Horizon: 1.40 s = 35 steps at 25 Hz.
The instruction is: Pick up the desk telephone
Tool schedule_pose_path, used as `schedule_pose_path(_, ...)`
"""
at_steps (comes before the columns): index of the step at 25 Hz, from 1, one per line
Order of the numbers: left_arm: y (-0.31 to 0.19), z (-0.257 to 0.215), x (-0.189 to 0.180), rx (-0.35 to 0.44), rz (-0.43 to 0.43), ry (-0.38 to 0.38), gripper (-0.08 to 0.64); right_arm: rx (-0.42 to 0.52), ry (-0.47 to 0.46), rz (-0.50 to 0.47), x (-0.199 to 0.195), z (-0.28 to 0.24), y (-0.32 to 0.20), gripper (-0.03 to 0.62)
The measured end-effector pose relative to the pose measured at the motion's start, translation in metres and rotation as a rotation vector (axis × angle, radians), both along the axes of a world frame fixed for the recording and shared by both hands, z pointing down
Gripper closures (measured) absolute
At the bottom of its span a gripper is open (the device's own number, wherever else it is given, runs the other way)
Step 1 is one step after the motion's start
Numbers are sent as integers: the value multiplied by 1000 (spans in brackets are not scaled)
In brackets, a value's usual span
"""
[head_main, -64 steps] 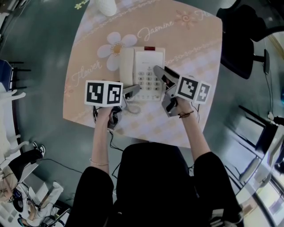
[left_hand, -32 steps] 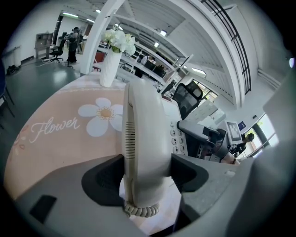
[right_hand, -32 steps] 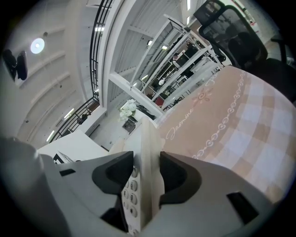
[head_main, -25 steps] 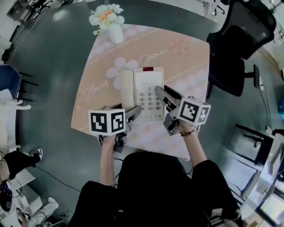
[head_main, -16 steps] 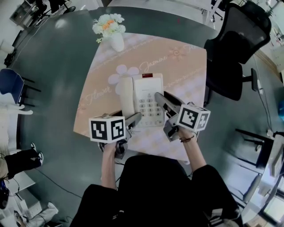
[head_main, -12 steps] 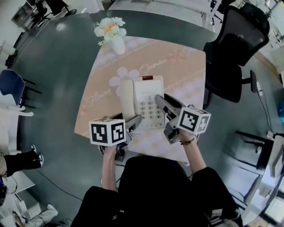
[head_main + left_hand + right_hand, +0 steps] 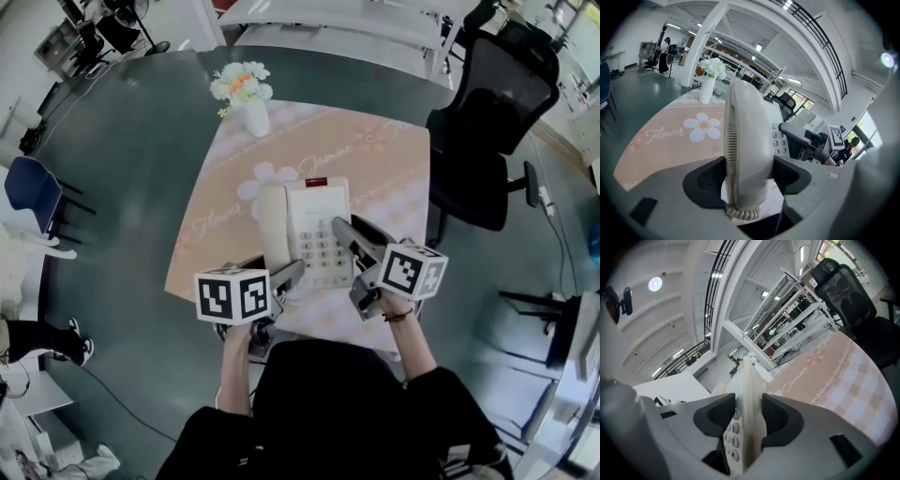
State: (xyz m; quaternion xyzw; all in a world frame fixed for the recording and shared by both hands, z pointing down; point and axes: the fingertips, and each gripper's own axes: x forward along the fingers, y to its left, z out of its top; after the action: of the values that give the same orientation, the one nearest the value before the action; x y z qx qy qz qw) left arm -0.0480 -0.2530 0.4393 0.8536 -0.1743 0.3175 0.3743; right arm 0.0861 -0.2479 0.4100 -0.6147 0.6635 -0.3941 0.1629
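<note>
The phone (image 7: 319, 234) sits over the table's (image 7: 384, 159) near half, seemingly just clear of it; the gap is hard to judge. Jaws of the left gripper (image 7: 284, 275) are clamped on the handset's (image 7: 746, 131) near end. Jaws of the right gripper (image 7: 345, 232) are clamped on the phone's right edge. A vase (image 7: 255, 117) stands at the table's far-left corner.

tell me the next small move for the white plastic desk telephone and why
Probably lift both grippers straight up together, kept level. The left gripper is clamped on the white handset, the right gripper on the right edge of the white plastic desk telephone, so uneven lifting might tip it or unseat the handset.
</note>
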Motion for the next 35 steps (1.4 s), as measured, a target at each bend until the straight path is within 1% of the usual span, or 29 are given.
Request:
schedule_pose_path(4, 5, -12, 0, 18, -2, 21, 258, 24, 17, -4, 0, -14, 5, 426)
schedule_pose_path(7, 8, -21, 0, 32, -1, 27, 258, 61, 19, -16, -2, -26, 7, 426)
schedule_pose_path(10, 10, -28, 0, 45, -1, 33, 258, 62, 27, -2, 0, -32, 11, 426)
schedule_pose_path(13, 12, -34, 2, 56, -1, 41, 258, 91, 28, -13, -1, -41, 12, 428)
schedule_pose_path(17, 18, -42, 3, 67, -5, 47, 258, 89, 37, -1, 3, -48, 19, 428)
schedule_pose_path(20, 20, -47, 4, 74, -8, 50, 258, 116, 31, -15, 1, -55, 20, 428)
schedule_pose_path(26, 21, -51, 3, 85, -16, 53, 258, 115, 37, -10, 3, -57, 22, 428)
schedule_pose_path(31, 22, -52, 3, 90, -23, 52, 258, 159, 28, -40, -1, -63, 19, 428)
schedule_pose_path(35, 22, -53, 3, 93, -25, 52, 258, 137, 31, -23, 2, -61, 21, 428)
